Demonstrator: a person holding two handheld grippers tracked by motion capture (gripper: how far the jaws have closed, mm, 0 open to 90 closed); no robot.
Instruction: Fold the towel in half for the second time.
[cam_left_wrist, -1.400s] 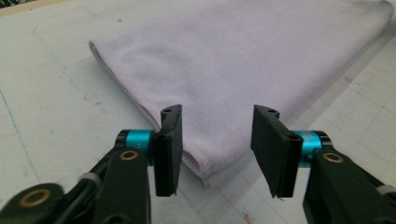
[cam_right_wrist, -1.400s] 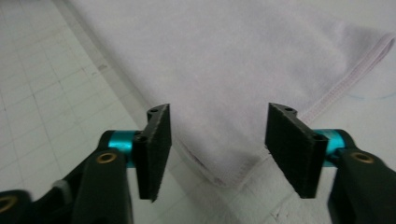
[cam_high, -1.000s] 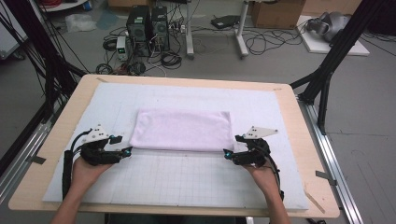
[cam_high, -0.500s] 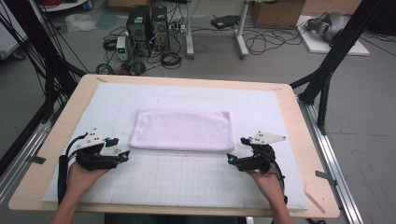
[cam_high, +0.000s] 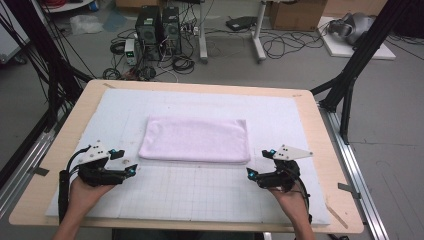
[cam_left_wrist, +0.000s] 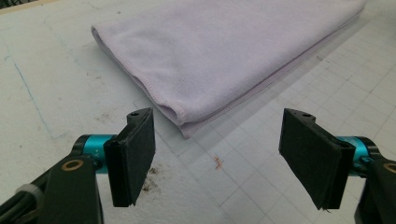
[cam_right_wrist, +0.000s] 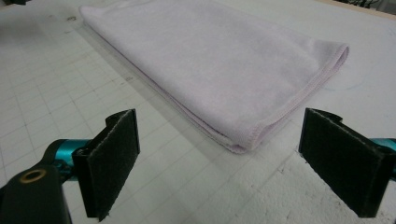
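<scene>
Both grippers sit off the cloth. The left gripper (cam_high: 131, 169), its jaws just opened wide with nothing between them, has the folded lilac towel (cam_high: 195, 140) just ahead, near corner close. The right gripper (cam_high: 249, 173) is spread wide too, empty, the towel's other near corner just beyond its pads on the white mat (cam_high: 200, 195).

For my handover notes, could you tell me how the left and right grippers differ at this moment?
The left gripper sits off the folded towel's near left corner, the right gripper off its near right corner. Their tips point toward each other. Both are open, jaws just widened, nothing between them.
</scene>
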